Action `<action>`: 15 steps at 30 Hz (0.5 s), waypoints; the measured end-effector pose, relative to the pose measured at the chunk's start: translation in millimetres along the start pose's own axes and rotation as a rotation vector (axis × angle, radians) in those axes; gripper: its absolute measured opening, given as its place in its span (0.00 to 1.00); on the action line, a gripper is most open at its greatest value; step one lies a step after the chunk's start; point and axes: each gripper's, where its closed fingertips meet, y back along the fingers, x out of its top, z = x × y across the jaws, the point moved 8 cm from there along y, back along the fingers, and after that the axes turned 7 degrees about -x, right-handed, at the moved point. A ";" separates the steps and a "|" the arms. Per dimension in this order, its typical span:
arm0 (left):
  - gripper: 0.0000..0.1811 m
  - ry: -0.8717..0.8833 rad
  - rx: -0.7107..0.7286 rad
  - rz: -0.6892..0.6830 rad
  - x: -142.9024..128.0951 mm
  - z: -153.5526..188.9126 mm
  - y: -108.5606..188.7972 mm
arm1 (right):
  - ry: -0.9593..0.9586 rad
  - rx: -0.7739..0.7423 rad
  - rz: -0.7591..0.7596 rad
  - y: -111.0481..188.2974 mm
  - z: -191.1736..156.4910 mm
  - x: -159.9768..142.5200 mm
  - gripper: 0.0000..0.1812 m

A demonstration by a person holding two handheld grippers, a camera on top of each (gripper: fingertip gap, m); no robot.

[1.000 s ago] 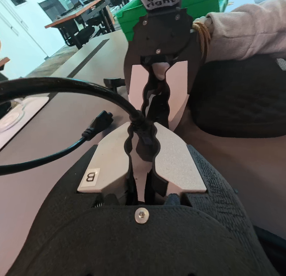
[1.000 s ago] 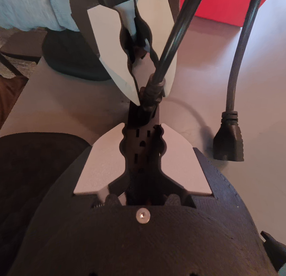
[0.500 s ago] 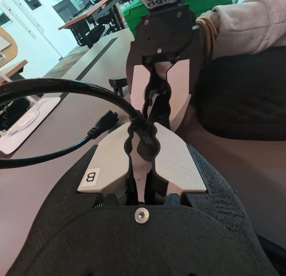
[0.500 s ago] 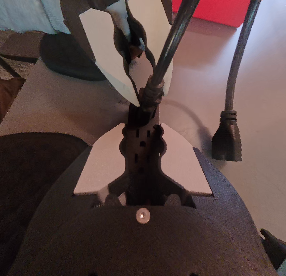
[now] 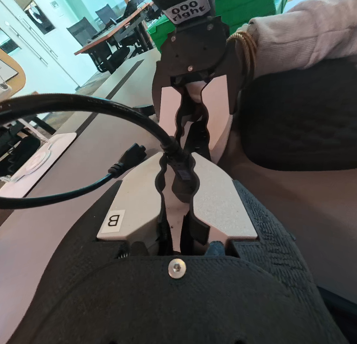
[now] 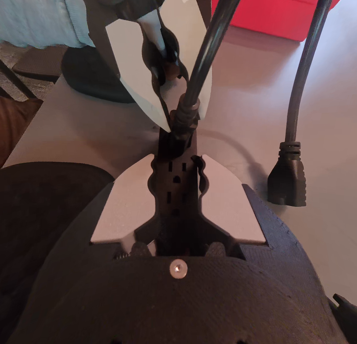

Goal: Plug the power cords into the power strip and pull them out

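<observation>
My left gripper (image 5: 177, 157) is shut on a black plug (image 5: 183, 178) whose thick black cord (image 5: 87, 105) arcs off to the left. My right gripper (image 6: 177, 157) is shut on a black power strip (image 6: 176, 182) and holds it lengthwise, with two free outlets showing between the fingers. The plug (image 6: 173, 143) stands at the strip's far outlet; its prongs are hidden. The left gripper (image 6: 183, 122) comes down onto it from above. In the left wrist view the right gripper (image 5: 195, 141) faces me with the strip (image 5: 198, 137) in it.
A second black cord end (image 6: 286, 184) lies on the grey table (image 6: 241, 107) to the right; it also shows in the left wrist view (image 5: 131, 157). A green bin (image 5: 241, 12), a red bin (image 6: 280, 12), a black round pad (image 5: 299, 122) and a person's sleeve (image 5: 309, 31) are close. The grippers are tip to tip, or close to it.
The left gripper has tilted and shifted slightly with the plug still in it. The right gripper holds the strip in the same place.
</observation>
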 end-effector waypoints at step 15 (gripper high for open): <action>0.12 -0.001 -0.003 0.006 -2.0 -0.3 -0.4 | 0.006 0.000 -0.094 -5.1 -0.7 -2.9 0.29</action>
